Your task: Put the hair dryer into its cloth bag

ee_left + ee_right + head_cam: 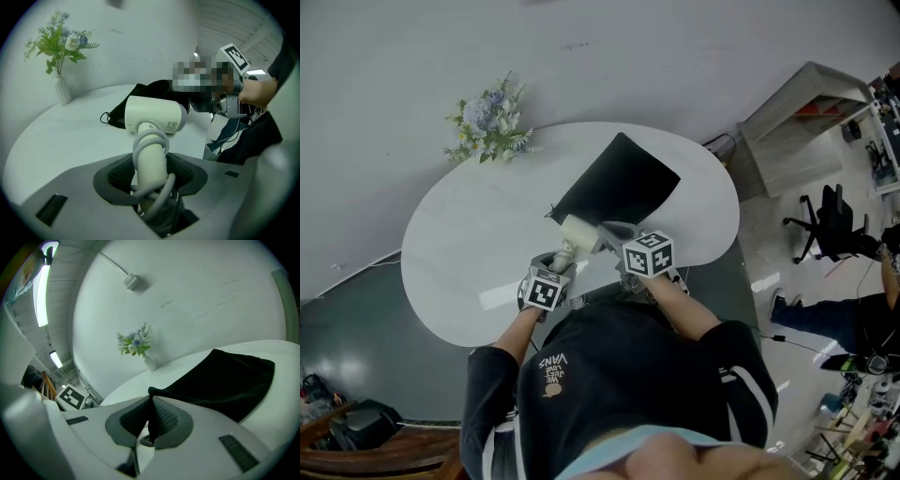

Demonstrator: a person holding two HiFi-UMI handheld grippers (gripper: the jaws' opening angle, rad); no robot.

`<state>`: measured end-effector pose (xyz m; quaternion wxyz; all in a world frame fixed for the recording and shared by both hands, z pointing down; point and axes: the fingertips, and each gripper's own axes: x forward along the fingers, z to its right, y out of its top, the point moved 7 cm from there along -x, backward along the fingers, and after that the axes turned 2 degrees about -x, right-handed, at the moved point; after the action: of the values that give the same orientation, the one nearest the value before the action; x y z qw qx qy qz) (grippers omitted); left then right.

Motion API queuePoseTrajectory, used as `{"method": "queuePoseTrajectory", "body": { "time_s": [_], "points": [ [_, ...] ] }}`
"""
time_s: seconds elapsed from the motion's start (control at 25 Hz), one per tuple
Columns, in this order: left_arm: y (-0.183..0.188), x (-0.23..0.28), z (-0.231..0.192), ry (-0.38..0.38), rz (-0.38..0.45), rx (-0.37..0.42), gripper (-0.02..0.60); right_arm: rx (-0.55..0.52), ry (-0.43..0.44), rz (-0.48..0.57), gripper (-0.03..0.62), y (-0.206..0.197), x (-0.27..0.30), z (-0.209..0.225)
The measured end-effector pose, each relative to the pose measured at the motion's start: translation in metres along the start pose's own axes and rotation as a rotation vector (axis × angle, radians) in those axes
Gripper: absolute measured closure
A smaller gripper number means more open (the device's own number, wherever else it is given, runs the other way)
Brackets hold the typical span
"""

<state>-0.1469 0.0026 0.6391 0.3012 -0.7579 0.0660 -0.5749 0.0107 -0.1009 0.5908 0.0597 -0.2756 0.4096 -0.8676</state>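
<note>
Clamping the cord-wrapped handle of the cream plastic hair dryer (pixel 154 115) in part-open jaws, the left gripper (pixel 150 187) has it outside the black cloth bag (pixel 225 380), at its 7 o'clock, while the right gripper (pixel 149 423) pinches the bag's edge in closed jaws: nothing inserted yet.

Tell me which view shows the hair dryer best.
The left gripper view: the dryer sits close and central, its head, handle and wound cord all clear. The head view shows the dryer small, from above. The right gripper view shows the bag but no dryer.
</note>
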Motion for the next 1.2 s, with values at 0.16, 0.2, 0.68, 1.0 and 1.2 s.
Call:
{"method": "queuePoseTrajectory", "body": {
  "time_s": [0.16,0.2,0.68,1.0,1.2],
  "points": [
    [0.015,0.01,0.007,-0.018,-0.014,-0.002,0.347,-0.027,0.005,0.01,0.545,-0.001,-0.008,-0.004],
    [0.019,0.014,0.009,-0.023,-0.015,0.0,0.347,-0.038,0.007,0.008,0.545,-0.002,-0.01,-0.006],
    [0.073,0.048,0.025,-0.051,0.026,-0.011,0.347,-0.118,0.035,0.025,0.545,-0.009,-0.033,-0.015],
    [0.108,0.063,0.029,-0.067,0.07,-0.053,0.347,-0.131,0.029,0.036,0.545,-0.01,-0.052,-0.006],
    [0.129,0.069,0.031,-0.063,0.093,-0.046,0.345,-0.129,0.019,0.033,0.545,-0.011,-0.063,0.002]
  ]
}}
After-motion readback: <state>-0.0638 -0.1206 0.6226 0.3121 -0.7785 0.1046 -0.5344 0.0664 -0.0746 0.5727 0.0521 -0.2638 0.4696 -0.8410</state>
